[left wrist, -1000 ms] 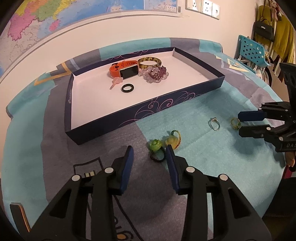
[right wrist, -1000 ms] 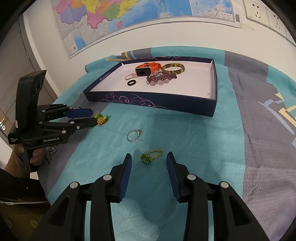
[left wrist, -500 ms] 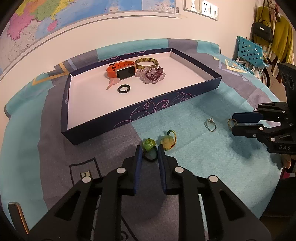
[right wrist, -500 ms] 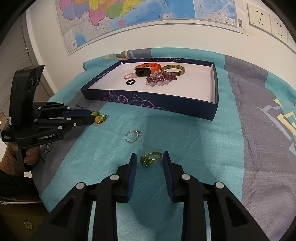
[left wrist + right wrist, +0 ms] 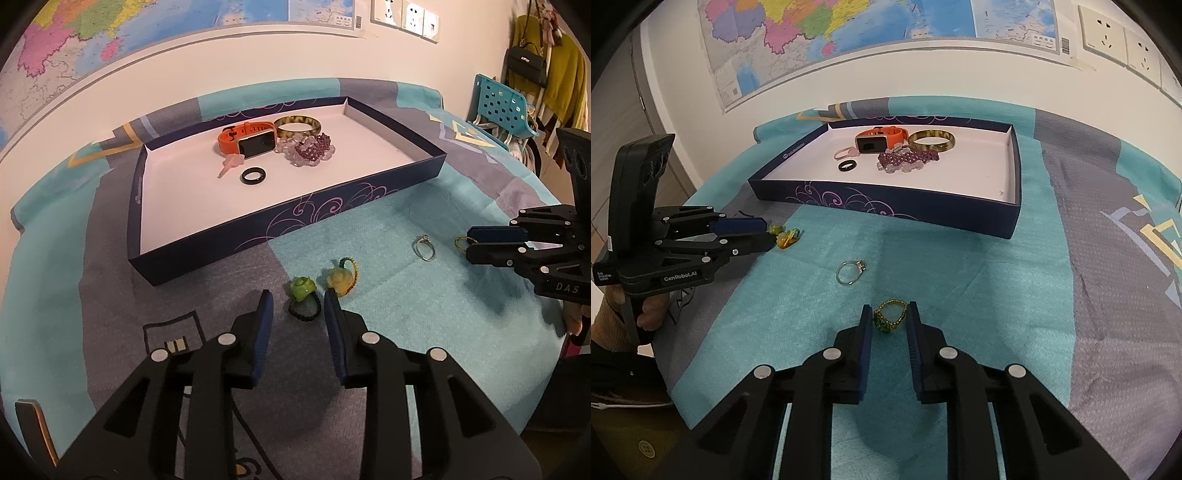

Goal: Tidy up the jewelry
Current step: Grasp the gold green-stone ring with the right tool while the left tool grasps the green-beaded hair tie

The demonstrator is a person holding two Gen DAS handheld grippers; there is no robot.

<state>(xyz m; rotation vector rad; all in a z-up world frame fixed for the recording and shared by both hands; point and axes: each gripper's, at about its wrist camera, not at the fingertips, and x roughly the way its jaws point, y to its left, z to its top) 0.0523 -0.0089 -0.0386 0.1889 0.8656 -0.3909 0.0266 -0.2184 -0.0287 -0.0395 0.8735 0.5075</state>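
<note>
A dark blue tray [image 5: 332,214] [image 5: 905,206] holds an orange watch [image 5: 247,138], a bangle [image 5: 297,123], purple beads [image 5: 314,149], a pink piece and a black ring [image 5: 253,176]. On the cloth lie a green rose hair tie [image 5: 303,295], a yellow rose charm [image 5: 341,277], a silver ring [image 5: 849,271] [image 5: 424,247] and a gold-green ring [image 5: 890,315]. My left gripper [image 5: 297,306] is open around the green rose hair tie. My right gripper [image 5: 888,319] is open, with its fingers on either side of the gold-green ring, not clamped.
The table is covered in a teal and grey cloth [image 5: 960,266]. A wall with a map stands behind the tray. A teal chair [image 5: 502,107] and hanging clothes are at the far right in the left wrist view.
The left gripper had narrowed near the green rose and has opened wide again. The right gripper has moved forward and narrowed, so the gold-green ring now lies between its fingers.
</note>
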